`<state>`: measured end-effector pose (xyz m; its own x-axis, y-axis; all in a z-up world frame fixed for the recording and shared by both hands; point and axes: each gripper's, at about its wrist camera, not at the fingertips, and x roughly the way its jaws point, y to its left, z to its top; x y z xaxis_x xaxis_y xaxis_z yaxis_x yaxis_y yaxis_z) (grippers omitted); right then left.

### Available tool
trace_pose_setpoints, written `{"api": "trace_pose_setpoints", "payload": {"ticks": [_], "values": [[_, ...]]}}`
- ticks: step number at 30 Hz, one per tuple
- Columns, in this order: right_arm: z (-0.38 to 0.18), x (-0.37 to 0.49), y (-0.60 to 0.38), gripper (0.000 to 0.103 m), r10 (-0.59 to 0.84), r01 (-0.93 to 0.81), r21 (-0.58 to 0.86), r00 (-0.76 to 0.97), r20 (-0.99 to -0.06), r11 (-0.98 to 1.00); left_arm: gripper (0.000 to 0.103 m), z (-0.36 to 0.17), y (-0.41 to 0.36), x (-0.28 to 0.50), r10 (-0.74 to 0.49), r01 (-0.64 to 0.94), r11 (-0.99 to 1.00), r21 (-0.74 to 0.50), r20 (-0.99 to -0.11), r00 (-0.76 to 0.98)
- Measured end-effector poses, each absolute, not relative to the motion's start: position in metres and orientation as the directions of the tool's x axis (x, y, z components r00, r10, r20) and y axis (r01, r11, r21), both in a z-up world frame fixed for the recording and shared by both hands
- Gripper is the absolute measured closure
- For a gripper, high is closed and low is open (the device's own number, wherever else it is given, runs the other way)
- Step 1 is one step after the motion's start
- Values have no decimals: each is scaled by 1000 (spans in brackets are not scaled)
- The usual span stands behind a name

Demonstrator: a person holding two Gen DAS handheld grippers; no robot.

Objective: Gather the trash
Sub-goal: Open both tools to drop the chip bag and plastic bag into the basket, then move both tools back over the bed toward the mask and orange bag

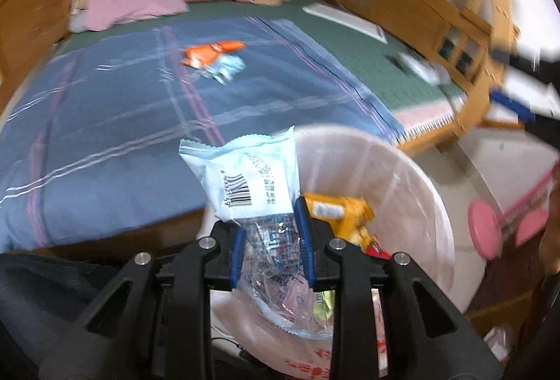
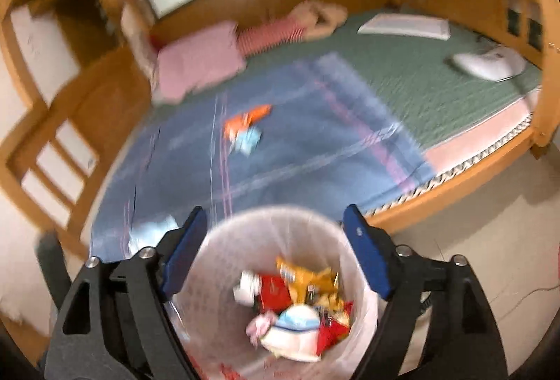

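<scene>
The left gripper [image 1: 269, 240] was clamped on a pale blue snack wrapper [image 1: 252, 177], its blue fingers [image 1: 303, 236] pinching the clear crinkled lower part while the printed top with the barcode stood up above them. It hung at the near rim of the lined trash bin [image 1: 413, 191], partly over the bin's mouth and partly over the edge of the bed [image 1: 105, 135]. The right gripper [image 2: 276, 254] stood wide open and empty directly above the bin, where yellow, red and white packets [image 2: 301, 306] already lay. Two more wrappers, an orange one [image 1: 210, 52] and a light blue one [image 1: 225, 66], lay touching each other in the middle of the blue blanket, well apart from the bin. All of these looked like thin film: nearly weightless, limp, noisy and slick, prone to sliding out of a shallow pinch or clinging to a pad on release. A hold across a bunched or doubled section would probably be surer than a single flat edge. Nothing here seemed fragile, so a firm squeeze should do no harm. On the soft blanket, the fingers would likely need to press down and scoop fabric-side to catch an edge.
</scene>
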<state>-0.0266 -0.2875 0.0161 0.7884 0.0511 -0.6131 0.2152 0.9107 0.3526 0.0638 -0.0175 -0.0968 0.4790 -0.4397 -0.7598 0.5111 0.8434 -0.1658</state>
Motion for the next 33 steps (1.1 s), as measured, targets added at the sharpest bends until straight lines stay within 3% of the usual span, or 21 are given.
{"api": "trace_pose_setpoints", "payload": {"ticks": [7,9,10,11,17,22,33], "values": [[16,-17,-290,21,75,203,377,792,-606,904,72,-113,-36,55,-480,593,784,-183,-784,393],[16,-12,-291,21,87,197,386,791,-605,901,52,-113,-38,53,-485,601,778,-182,-783,389],[18,-12,-292,21,90,195,389,792,-604,900,29,-112,-37,51,-476,596,785,-167,-779,409],[18,-11,-292,21,90,194,389,792,-604,900,17,-109,-35,50,-472,588,793,-159,-771,427],[12,-6,-286,19,98,196,392,782,-616,899,15,-99,-15,57,-492,529,823,-207,-725,482],[5,4,-282,19,106,199,390,765,-635,899,15,-94,31,75,-342,293,936,-193,-685,643],[-10,92,-269,19,175,177,393,684,-708,902,14,-134,139,159,-119,-135,959,-251,-783,610]]}}
